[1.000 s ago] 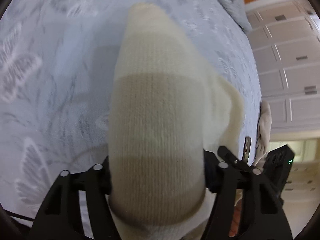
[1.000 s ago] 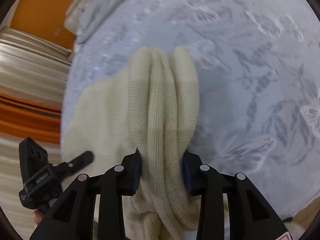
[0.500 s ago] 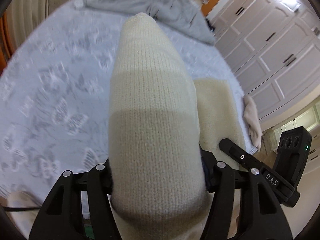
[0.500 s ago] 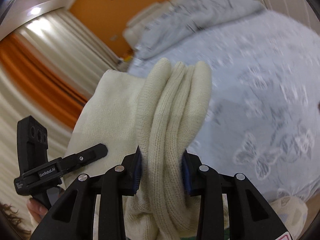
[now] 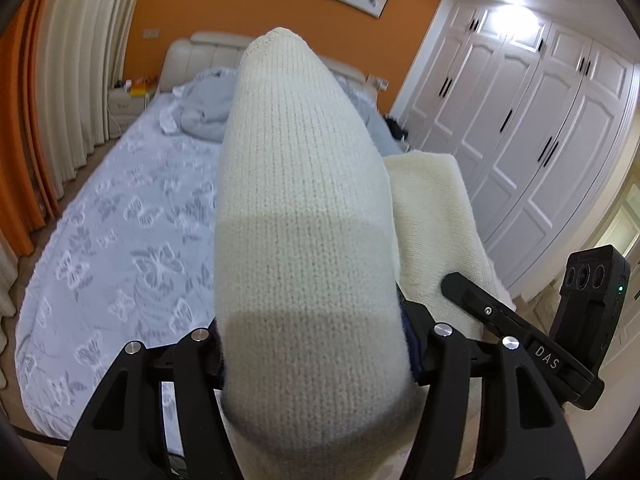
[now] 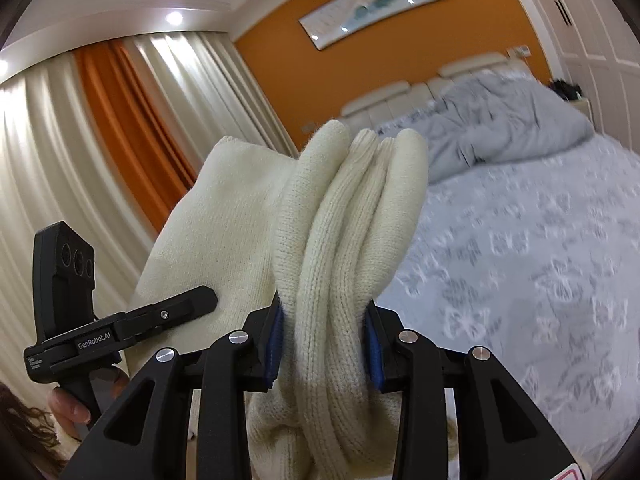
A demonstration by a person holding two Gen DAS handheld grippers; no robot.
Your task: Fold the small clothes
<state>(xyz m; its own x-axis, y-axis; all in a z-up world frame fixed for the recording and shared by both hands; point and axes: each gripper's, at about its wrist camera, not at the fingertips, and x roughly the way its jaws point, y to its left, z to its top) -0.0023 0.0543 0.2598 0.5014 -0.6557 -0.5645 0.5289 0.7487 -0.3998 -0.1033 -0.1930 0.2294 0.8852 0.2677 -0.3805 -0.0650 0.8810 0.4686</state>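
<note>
A cream knitted garment is held up in the air over the bed between both grippers. My left gripper is shut on a thick bunched fold of it, which bulges forward and hides the fingertips. My right gripper is shut on several gathered folds of the same garment, pinched between its blue pads. The stretch of knit between the two grippers shows as a flat panel in the left wrist view and a flat panel in the right wrist view. Each view shows the other gripper beside the cloth.
Below lies the bed with a pale blue butterfly cover and a crumpled grey duvet near the headboard. White wardrobe doors stand on the right, curtains on the left, an orange wall behind. A hand holds the left gripper's handle.
Both grippers have risen with the garment and tilted up from facing the bedcover toward the room. The headboard, wall and wardrobe have come into view. The grips look unchanged.
</note>
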